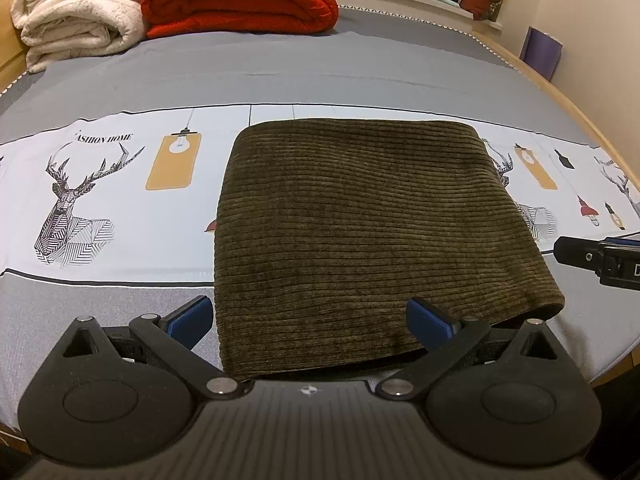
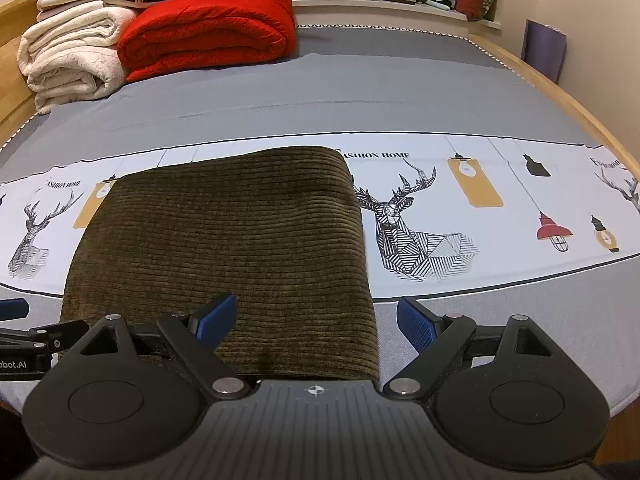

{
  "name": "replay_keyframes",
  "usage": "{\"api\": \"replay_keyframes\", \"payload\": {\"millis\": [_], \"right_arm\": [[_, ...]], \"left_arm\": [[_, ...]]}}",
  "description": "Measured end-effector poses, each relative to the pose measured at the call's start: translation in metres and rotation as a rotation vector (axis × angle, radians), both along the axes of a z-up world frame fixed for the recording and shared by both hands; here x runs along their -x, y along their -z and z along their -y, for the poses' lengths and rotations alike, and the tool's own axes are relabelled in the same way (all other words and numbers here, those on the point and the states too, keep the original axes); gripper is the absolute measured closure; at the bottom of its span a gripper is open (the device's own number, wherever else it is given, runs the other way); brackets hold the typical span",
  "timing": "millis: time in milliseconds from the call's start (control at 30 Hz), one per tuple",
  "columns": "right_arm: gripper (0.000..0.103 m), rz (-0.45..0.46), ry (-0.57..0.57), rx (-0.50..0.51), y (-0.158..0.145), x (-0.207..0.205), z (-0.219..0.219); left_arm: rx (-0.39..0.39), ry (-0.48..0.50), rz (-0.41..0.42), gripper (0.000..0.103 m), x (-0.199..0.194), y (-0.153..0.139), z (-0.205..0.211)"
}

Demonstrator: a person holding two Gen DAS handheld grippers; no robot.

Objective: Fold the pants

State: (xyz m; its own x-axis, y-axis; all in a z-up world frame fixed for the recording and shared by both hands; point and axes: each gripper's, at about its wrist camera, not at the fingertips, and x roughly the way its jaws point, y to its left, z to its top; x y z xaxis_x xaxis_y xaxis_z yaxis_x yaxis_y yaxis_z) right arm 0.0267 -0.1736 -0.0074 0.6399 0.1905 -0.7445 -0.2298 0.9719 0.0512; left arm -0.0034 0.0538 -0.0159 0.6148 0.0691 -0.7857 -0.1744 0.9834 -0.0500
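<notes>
Bedsheet (image 2: 520,152) white printed band: "FASHION HOME" legible above each deer head (image 2: 404,224), partly cut elsewhere. Left gripper body (image 2: 20,360), left of the deer: partial marking "obot.AI"

Left gripper (image 1: 310,320) fingers spread wide, right gripper (image 2: 316,322) fingers spread wide, side by side

We see our left gripper (image 1: 308,322) with its jaws spread wide, straddling the near edge of the folded olive corduroy pants (image 1: 360,232), which lie flat on the bed (image 1: 320,72). The right gripper (image 1: 600,258) pokes in beside them. A red blanket (image 1: 240,0) and a cream blanket (image 1: 76,16) sit at the far end.
</notes>
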Motion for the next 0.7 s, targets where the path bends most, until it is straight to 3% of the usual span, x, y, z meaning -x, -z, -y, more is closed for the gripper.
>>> {"api": "replay_keyframes", "payload": {"millis": [700], "right_arm": [[0.014, -0.005, -0.009, -0.001, -0.0003, 0.0, -0.0007]], "left_arm": [[-0.003, 0.007, -0.002, 0.0, 0.0003, 0.0013, 0.0012]]}}
